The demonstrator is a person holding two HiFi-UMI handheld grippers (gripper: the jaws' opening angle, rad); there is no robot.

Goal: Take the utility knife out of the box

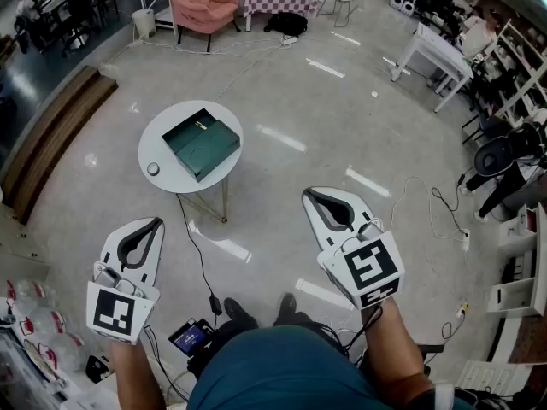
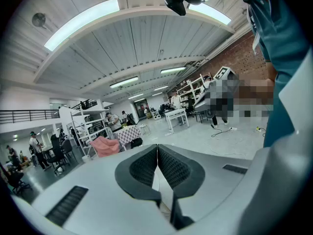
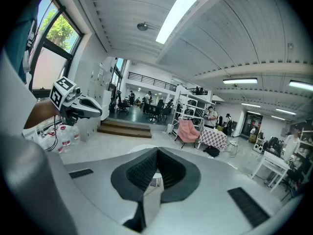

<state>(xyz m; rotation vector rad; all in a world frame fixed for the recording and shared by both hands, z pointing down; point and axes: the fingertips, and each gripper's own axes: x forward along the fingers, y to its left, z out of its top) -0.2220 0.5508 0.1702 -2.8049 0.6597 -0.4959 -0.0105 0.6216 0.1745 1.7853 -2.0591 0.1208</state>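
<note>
So the person is standing well back from the worktop [image 1: 164, 174], green box [image 1: 201, 143] sitting on it, holding left claw [image 1: 155, 223] and right claw [image 1: 309, 194] both clenched, empty.

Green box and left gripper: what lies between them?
In the head view, only bare floor, a black cable and the round table's rim separate the left gripper from the green box.

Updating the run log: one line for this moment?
left gripper shut, empty | right gripper shut, empty | dark green box closed on round white table | knife unseen
</note>
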